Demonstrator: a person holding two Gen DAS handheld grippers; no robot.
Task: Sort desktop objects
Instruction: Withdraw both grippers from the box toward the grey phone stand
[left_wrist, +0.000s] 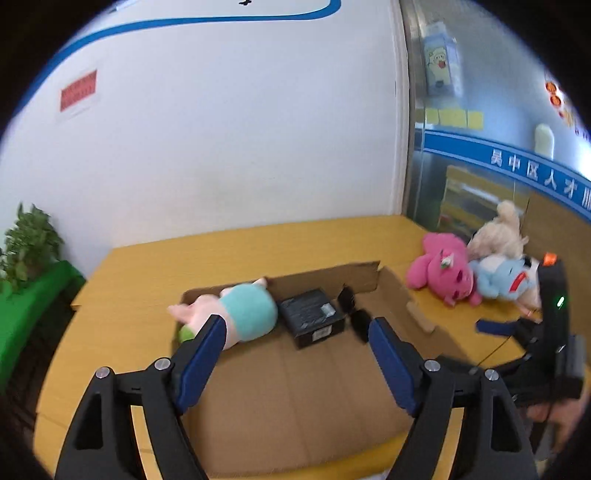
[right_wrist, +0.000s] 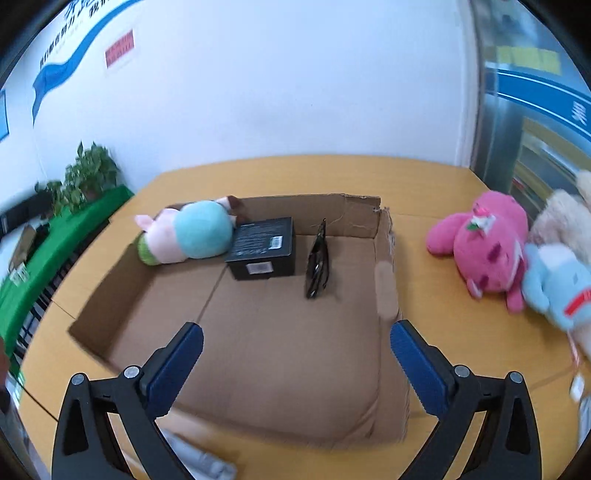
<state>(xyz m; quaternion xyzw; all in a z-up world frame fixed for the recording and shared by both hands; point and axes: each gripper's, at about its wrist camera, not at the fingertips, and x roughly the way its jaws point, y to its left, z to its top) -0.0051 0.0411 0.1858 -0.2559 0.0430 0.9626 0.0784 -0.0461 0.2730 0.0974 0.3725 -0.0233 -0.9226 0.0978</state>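
A shallow cardboard box (left_wrist: 295, 387) (right_wrist: 280, 354) lies on the wooden table. Inside at its far side lie a pink-and-teal plush (left_wrist: 240, 312) (right_wrist: 188, 232), a black box (left_wrist: 312, 317) (right_wrist: 264, 247) and a small black pouch (left_wrist: 351, 306) (right_wrist: 318, 262). My left gripper (left_wrist: 295, 339) is open and empty above the box. My right gripper (right_wrist: 295, 345) is open and empty over the box's near part; it also shows in the left wrist view (left_wrist: 495, 326). A pink plush (left_wrist: 443, 273) (right_wrist: 484, 243), a blue plush (left_wrist: 506, 280) (right_wrist: 557, 288) and a cream plush (left_wrist: 498, 232) (right_wrist: 561, 218) lie on the table to the right.
A white wall stands behind the table (left_wrist: 332, 240) (right_wrist: 424, 177). A green-covered stand with a plant (left_wrist: 29, 243) (right_wrist: 88, 173) is at the left. A glass panel with blue signage (left_wrist: 517, 162) is at the right. A grey-white object (right_wrist: 203, 458) lies at the table's near edge.
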